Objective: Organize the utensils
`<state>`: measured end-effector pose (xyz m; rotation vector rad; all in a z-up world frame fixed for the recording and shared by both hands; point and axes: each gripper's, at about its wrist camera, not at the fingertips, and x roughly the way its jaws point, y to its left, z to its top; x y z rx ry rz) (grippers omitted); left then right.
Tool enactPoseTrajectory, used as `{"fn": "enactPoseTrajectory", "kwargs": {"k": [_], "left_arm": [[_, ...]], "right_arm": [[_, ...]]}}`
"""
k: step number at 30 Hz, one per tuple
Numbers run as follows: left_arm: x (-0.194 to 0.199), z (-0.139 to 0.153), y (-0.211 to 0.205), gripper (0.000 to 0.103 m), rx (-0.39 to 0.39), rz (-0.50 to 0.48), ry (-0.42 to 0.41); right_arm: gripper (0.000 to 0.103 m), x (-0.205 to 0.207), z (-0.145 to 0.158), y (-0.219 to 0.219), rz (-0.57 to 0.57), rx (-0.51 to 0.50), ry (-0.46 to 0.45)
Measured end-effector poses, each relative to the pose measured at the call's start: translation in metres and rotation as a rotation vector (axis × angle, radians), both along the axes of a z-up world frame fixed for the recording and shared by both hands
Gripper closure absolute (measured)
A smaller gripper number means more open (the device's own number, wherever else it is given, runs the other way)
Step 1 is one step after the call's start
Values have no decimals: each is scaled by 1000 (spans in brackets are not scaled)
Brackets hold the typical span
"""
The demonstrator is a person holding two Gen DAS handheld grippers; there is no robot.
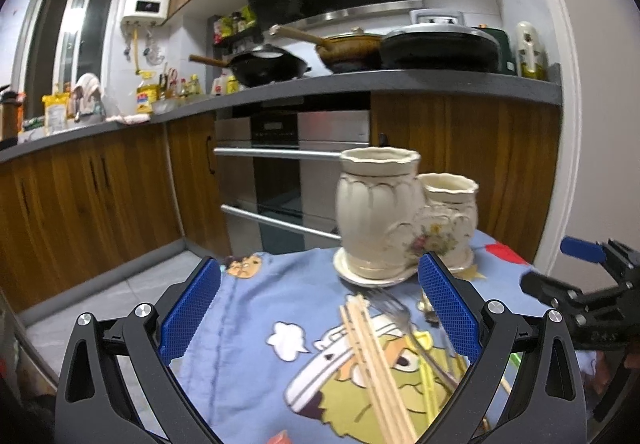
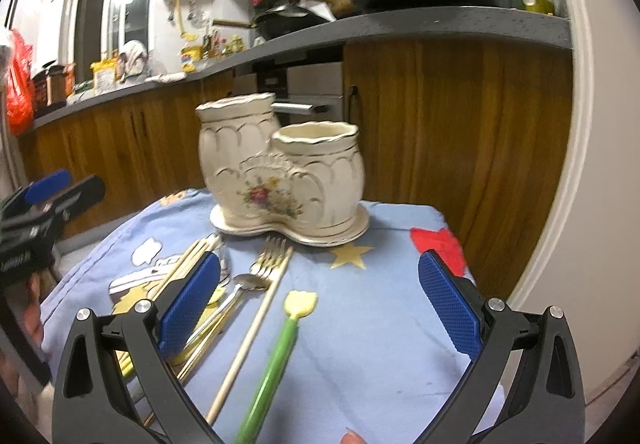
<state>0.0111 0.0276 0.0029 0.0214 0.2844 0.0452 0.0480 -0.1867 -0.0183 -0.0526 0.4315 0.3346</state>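
A cream ceramic two-cup utensil holder [image 1: 396,215] [image 2: 280,171] stands on its saucer at the far side of a small table with a blue cartoon cloth [image 1: 256,356] [image 2: 376,324]. Both cups look empty. Wooden chopsticks [image 1: 372,356] [image 2: 188,264], a fork [image 1: 396,312] [image 2: 270,258], a spoon [image 2: 244,286] and a green-handled utensil with a yellow tip [image 2: 276,360] lie on the cloth. My left gripper [image 1: 320,308] is open above the chopsticks and fork. My right gripper [image 2: 320,308] is open above the green utensil and a single chopstick [image 2: 252,328].
Wooden kitchen cabinets and an oven [image 1: 296,171] stand behind the table. A grey counter [image 1: 360,83] holds pans and bottles. A white door frame [image 2: 568,203] is at the right. The right gripper shows at the right edge of the left wrist view [image 1: 580,284].
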Motion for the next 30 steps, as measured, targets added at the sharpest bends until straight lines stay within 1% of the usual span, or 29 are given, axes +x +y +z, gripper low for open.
{"fn": "enactPoseTrajectory", "kwargs": {"k": [3,4,7,8,10,11,12,15,16,17,18,20,21,24,25,26,27,29,30], "left_arm": [[8,-1,16,5,-47,20,57],[10,-3,19,5,-49,33,67],[15,-8,24,5,-11,95,104],[16,-9,27,5,-11,104,113],[19,-12,37,5,-55,105,141],[20,-13,44,5,-93,104,155],[20,-14,48,5,-114,105,163],[22,-20,62,5,-188,108,200],[24,-21,62,5,-201,104,209],[24,-22,63,5,-209,102,218],[25,-23,63,5,-204,107,226],[26,-23,62,5,-188,114,233],[26,-23,63,5,-194,112,231],[26,-23,66,5,-217,100,223],[26,-23,65,5,-216,99,222],[26,-22,64,5,-211,95,221],[25,-23,63,5,-206,93,220],[25,-22,60,5,-193,83,220],[26,-22,59,5,-189,79,219]], "right_arm": [[5,2,-2,9,49,-10,48],[5,2,-2,13,66,-15,66],[5,7,-1,26,97,-34,112],[5,8,0,30,107,-38,126],[9,13,2,37,126,-48,157],[13,16,2,44,138,-60,177],[15,19,1,49,151,-70,197],[32,31,-4,67,192,-95,265],[35,36,-6,73,201,-98,287],[42,42,-9,79,201,-104,310],[51,48,-13,83,196,-111,334],[59,61,-19,90,186,-121,374],[64,66,-21,93,184,-121,390],[71,79,-29,101,181,-110,434],[72,83,-31,103,185,-103,451],[78,86,-33,105,181,-103,459],[80,88,-35,106,178,-102,464],[81,91,-38,108,183,-85,489],[88,92,-39,108,184,-80,496]]}}
